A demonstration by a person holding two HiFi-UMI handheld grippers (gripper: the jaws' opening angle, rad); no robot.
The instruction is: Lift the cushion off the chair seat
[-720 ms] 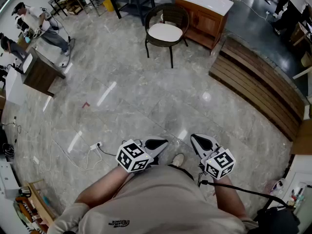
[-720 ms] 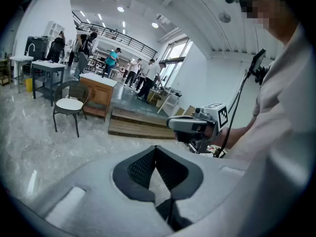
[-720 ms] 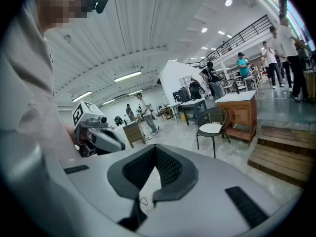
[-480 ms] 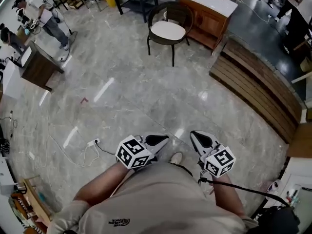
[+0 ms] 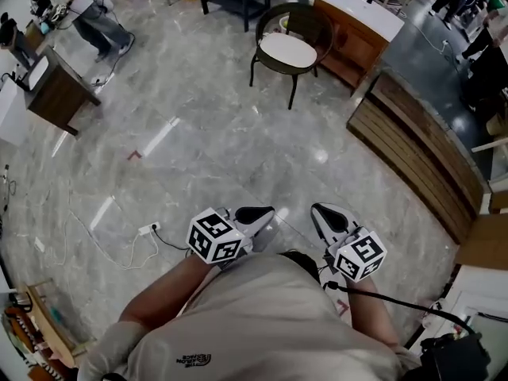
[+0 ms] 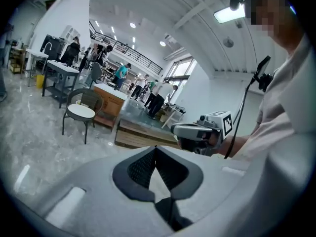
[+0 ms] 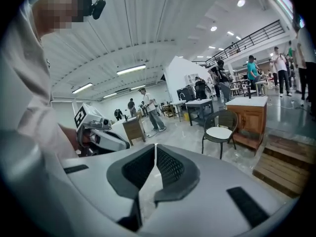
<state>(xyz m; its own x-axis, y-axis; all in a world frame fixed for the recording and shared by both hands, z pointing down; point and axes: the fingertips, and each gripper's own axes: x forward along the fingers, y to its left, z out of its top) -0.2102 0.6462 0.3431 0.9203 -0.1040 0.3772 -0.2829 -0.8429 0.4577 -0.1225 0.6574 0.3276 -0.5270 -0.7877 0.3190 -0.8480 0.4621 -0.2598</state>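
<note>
Cushion [image 5: 290, 51] on chair [image 5: 302, 21] (thickness unclear)

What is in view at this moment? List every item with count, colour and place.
chair: one, black frame, far across the floor
cushion: one, white, on the chair seat
cabinet: one, brown wood with a white top, beside the chair
platform: one, brown planks, right side
desk: one, dark brown, far left
power strip: one, white, on the floor with its cable
bystander: one close by, top left corner; more stand far off
left gripper: one, grey and black, shut, empty
right gripper: one, grey and black, shut, empty
</note>
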